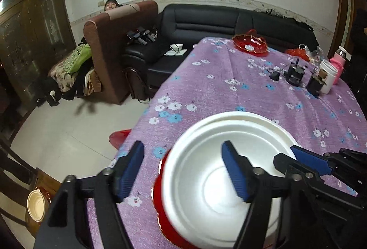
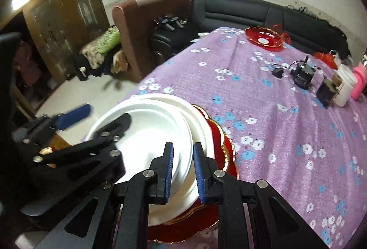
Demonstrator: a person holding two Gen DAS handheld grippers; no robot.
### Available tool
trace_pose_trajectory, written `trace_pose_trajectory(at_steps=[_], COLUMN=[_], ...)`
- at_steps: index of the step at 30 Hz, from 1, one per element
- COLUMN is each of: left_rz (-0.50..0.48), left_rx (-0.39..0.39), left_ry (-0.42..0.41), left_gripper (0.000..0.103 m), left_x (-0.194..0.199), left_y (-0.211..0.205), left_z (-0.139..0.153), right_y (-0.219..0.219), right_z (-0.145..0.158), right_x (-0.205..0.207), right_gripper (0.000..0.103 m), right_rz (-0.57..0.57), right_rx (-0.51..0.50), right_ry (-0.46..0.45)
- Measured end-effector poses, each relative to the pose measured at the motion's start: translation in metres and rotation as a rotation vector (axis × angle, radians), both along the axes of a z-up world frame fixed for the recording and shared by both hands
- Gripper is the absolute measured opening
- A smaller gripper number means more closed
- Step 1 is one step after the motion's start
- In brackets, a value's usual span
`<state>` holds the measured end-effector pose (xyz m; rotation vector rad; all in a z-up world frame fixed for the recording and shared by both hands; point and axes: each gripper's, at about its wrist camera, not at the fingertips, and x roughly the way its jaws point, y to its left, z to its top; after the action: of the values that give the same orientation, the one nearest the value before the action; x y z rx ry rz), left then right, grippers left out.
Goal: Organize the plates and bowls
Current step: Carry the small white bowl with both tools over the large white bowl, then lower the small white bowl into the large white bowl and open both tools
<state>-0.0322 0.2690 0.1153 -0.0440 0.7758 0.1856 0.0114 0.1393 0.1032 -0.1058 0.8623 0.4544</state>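
Observation:
A white foam plate [image 1: 206, 171] [image 2: 151, 129] sits on top of another white plate [image 1: 250, 117] and red gold-rimmed plates [image 1: 158, 182] [image 2: 220, 145] at the near edge of the purple flowered table [image 1: 229, 88]. My left gripper [image 1: 183, 171] is open, its fingers astride the top plate's left rim; it also shows in the right wrist view [image 2: 96, 116]. My right gripper [image 2: 182, 173] is shut on the top white plate's right rim and shows in the left wrist view [image 1: 296, 157]. A red glass dish [image 1: 250, 45] [image 2: 263, 38] stands at the far end.
Black chargers [image 1: 296, 74], a white cup [image 1: 328, 76] and a pink bottle [image 1: 338, 63] stand at the table's right side. A black sofa [image 1: 206, 22] and brown armchair [image 1: 110, 42] lie beyond. A cream bowl [image 1: 36, 205] sits low left, off the table.

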Motion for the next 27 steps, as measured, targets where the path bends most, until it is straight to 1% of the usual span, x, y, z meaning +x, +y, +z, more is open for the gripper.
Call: trace_pose_trajectory(at_steps=[3,5,7,8,10,14,17,19,21,22,24,27], left_rz=[0.005,0.006,0.017,0.024,0.036,0.068,0.102,0.126,0.155,0.170,0.194,0.206], left_rx=[-0.049,-0.076,-0.105,-0.120,-0.137,-0.141,-0.082,-0.024,0.029,0.048,0.077,0.100], left_ry=[-0.027,-0.048,-0.083,-0.101,-0.135,-0.212,-0.305,-0.382,-0.463,-0.498,-0.578,-0.648], left_gripper=[0.076,0.076,0.078,0.081,0.082,0.086,0.089,0.092,0.098,0.103,0.103,0.103], left_x=[-0.009,-0.014,-0.024,-0.029,-0.037,-0.056,-0.076,-0.095,-0.116,-0.123,-0.143,-0.163], left_y=[0.008,0.012,0.017,0.020,0.023,0.021,0.012,0.001,-0.009,-0.013,-0.025,-0.041], left_z=[0.004,0.006,0.010,0.012,0.015,0.026,0.037,0.045,0.054,0.057,0.065,0.073], right_y=[0.001,0.001,0.000,0.001,-0.002,-0.007,-0.027,-0.047,-0.064,-0.070,-0.080,-0.094], right_z=[-0.004,-0.004,0.000,0.002,0.007,0.018,0.035,0.047,0.053,0.055,0.056,0.050], right_x=[0.002,0.001,-0.001,-0.002,-0.006,-0.017,-0.032,-0.048,-0.063,-0.072,-0.085,-0.103], right_gripper=[0.022,0.031,0.049,0.052,0.067,0.069,0.069,0.075,0.080,0.082,0.083,0.085], right_rz=[-0.018,-0.030,-0.038,-0.041,-0.053,-0.083,-0.130,-0.170,-0.202,-0.213,-0.225,-0.246], right_rx=[-0.037,-0.044,-0.030,-0.025,-0.010,0.016,0.096,0.158,0.191,0.197,0.193,0.175], right_ry=[-0.032,-0.053,-0.075,-0.091,-0.135,-0.198,-0.256,-0.297,-0.338,-0.357,-0.383,-0.404])
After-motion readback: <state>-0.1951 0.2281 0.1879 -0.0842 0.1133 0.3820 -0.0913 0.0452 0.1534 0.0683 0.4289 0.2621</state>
